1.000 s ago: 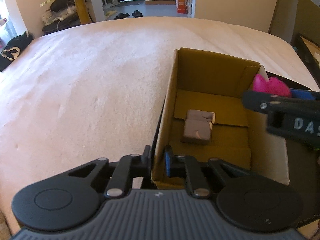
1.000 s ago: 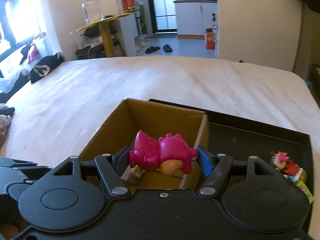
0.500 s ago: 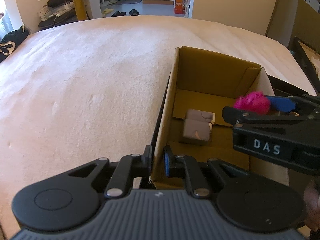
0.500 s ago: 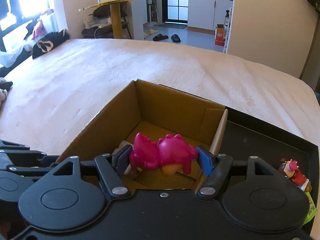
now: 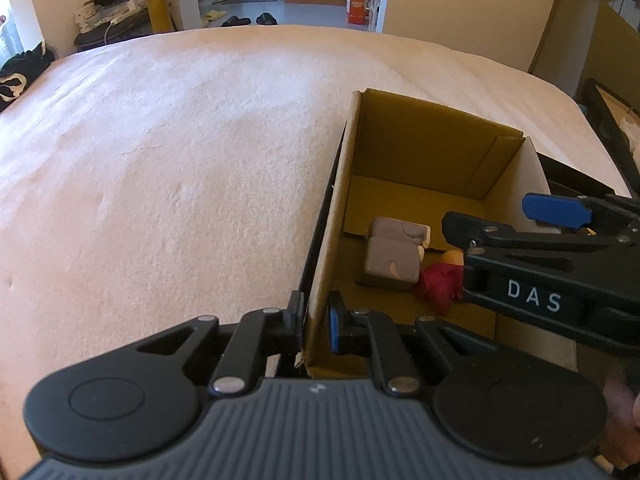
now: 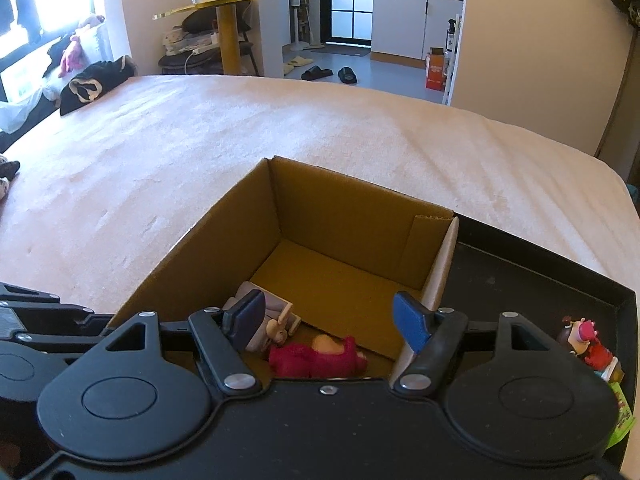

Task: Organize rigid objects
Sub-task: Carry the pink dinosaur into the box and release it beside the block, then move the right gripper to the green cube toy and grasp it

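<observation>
Your left gripper (image 5: 315,322) is clamped on the near left wall of the box (image 5: 326,240), one finger outside the cardboard and the blue-padded finger inside, both pressed to the wall near its near corner.

Your right gripper (image 6: 328,316) hangs over the near end of the box with its jaws about half apart and nothing between them. In the left wrist view it (image 5: 516,220) reaches in from the right, above the box's open top, with one blue pad showing at its far finger.

Below the open jaws, the pink toy (image 6: 318,358) lies on the box floor at the near end, on its side, free of both pads. It (image 5: 438,284) is touching or just beside the grey toy (image 5: 394,254), which sits on the floor toward the left wall. In the right wrist view the grey toy (image 6: 274,322) is partly hidden behind your left-hand pad.

The box stands open-topped on the bed (image 5: 180,160), its right side against a black tray (image 6: 520,272). On the tray, to the right of your right gripper, lies a small figure (image 6: 588,344) with red and pink parts, well apart from the box. Beyond the bed's far edge a yellow table (image 6: 228,4) stands on the floor.
</observation>
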The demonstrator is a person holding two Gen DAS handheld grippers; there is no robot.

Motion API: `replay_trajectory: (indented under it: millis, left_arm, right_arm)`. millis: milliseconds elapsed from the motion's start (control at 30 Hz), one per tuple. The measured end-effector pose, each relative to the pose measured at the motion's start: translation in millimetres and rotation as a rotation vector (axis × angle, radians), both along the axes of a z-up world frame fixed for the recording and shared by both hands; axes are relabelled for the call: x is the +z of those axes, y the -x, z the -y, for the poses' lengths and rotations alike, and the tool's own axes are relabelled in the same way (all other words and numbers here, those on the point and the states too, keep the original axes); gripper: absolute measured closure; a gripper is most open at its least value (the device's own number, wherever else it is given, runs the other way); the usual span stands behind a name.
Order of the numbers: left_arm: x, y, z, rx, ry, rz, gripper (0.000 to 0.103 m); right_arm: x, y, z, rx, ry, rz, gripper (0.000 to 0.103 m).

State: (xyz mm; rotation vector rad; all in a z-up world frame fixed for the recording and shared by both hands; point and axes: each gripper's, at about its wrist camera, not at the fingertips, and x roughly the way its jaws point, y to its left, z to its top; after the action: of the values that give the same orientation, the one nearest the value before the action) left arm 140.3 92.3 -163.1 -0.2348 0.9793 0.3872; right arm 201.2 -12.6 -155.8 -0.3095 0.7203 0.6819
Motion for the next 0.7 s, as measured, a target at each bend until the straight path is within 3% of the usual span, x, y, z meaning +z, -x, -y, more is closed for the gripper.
replay_trajectory:
  millis: [400,567,700]
  left_arm:
    - [3,-2,6,-0.002,-0.027,-0.016,0.091]
    - [7,-1,10,0.004,-0.041,-0.02,0.091]
    - [13,-1,18,-0.014,-0.077,-0.032,0.087]
  right_arm:
    - [24,3,26,-0.055,-0.049,0.015,0.031]
    - [28,8,41,-0.03,-0.005,0.051,0.031]
    - [34,-3,58,-0.093,-0.035,0.033,0.031]
